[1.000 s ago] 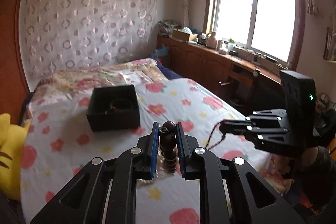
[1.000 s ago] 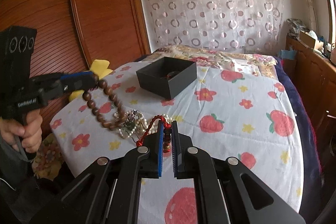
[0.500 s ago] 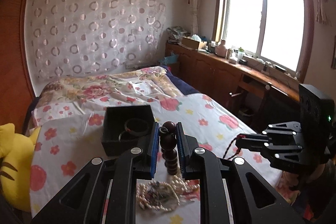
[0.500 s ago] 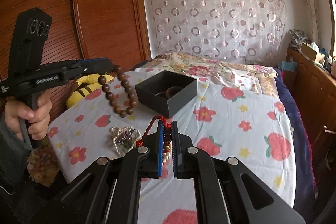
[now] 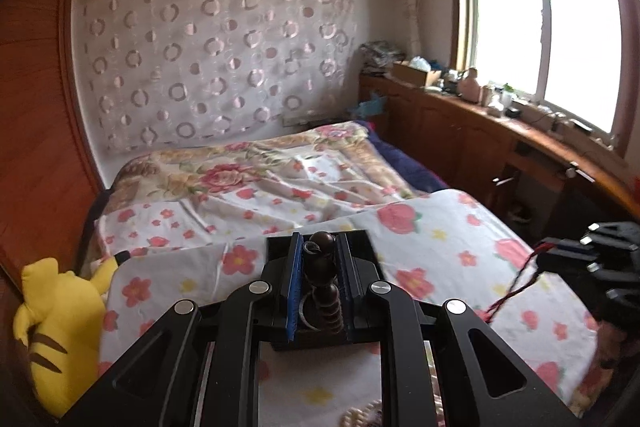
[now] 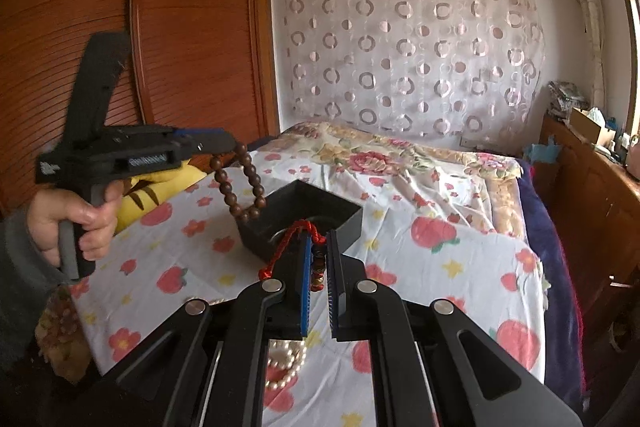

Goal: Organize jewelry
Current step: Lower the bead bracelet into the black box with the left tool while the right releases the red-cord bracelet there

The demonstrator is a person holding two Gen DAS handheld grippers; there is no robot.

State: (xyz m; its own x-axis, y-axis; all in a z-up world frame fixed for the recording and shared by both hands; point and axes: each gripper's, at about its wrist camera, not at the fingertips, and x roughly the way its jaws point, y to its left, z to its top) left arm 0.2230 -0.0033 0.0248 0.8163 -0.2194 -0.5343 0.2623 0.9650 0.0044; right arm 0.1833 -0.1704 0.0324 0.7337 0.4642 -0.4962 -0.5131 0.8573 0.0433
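Black box (image 6: 344, 223) holding rings, wooden bead bracelet (image 6: 240, 183) dangling above from left tongs (image 6: 230, 143)

bright window (image 5: 540, 31), wooden wardrobe (image 6: 132, 39), circle-patterned curtain (image 5: 216, 55), floral bed (image 5: 280, 179)

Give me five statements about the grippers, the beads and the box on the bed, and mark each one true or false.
1. The left gripper holds a wooden bead bracelet. True.
2. The bead bracelet lies flat on the bedsheet. False: it hangs in the air from the left gripper, near the black box.
3. The right gripper is shut on a red cord bracelet. True.
4. The black box has its lid on. False: it is open at the top.
5. A pearl strand lies on the sheet below the right gripper. True.
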